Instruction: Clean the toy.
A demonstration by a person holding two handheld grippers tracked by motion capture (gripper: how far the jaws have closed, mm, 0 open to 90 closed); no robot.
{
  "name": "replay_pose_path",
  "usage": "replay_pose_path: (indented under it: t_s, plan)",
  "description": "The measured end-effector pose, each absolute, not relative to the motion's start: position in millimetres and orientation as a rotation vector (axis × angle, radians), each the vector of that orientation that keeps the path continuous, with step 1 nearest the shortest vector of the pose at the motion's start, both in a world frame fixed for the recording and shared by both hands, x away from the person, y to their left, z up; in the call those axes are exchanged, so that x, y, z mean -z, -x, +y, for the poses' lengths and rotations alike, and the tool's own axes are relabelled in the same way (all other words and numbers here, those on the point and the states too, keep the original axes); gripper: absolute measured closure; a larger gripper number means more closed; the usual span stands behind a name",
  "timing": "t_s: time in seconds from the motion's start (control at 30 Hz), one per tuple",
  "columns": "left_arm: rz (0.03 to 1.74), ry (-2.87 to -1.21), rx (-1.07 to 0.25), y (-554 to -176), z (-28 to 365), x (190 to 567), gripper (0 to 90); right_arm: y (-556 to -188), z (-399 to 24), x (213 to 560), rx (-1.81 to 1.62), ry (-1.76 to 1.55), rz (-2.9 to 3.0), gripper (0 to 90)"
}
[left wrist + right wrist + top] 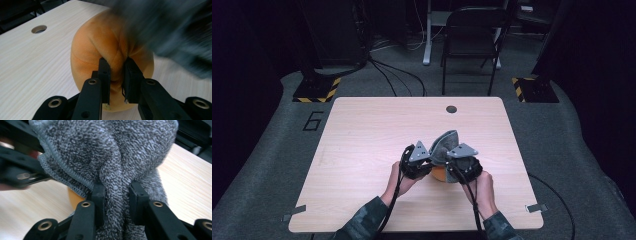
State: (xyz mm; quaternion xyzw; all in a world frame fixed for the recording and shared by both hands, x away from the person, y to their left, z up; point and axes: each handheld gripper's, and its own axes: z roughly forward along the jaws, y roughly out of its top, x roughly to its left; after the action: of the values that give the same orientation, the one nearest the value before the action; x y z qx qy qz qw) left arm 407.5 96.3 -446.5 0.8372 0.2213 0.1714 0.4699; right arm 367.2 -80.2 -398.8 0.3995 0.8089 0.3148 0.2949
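Light wooden table [362, 150], with a round cable hole [451, 109] near the far edge; a black folding chair [472, 35] stands on the floor beyond it. Work area is the near-centre of the table, both hands side by side there. Grey terry cloth [445, 143] is bunched and lifted, standing up above the right gripper [459, 170]; in the right gripper view its jaws are pinching a thick fold of the cloth [112, 170], stitched hem hanging to one side. Under and between the grippers sits an orange plush ball [438, 173], resting on the table. Left gripper [417, 167] is clamped on a pinch of the plush [110, 50], fabric puckered between the pads. Cloth is blurred in the left gripper view, over the plush's upper right side; can't tell if it's touching.
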Motion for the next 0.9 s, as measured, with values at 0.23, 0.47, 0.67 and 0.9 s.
replay_pose_path:
  t_s: [0.23, 0.47, 0.67, 0.9]
  plan:
    - [0.526, -2.047, -0.406, -407.3, 94.2, 453.3, 78.5, -388.2, -113.4, 416.7, -0.756, -1.199, 2.064, 70.6]
    - [0.523, -2.047, -0.405, -407.6, 93.4, 452.7, 78.2, -398.9, -156.7, 423.9, -0.789, -1.335, 2.057, 70.3]
    - [0.507, -2.048, -0.410, -407.2, 93.5, 452.5, 78.1, -378.0, -130.3, 390.0, -1.004, -1.196, 2.091, 70.1]
    - [0.516, -2.044, -0.402, -405.5, 93.5, 455.4, 78.1, -380.5, -98.1, 414.9, -0.960, -1.095, 2.197, 70.0]
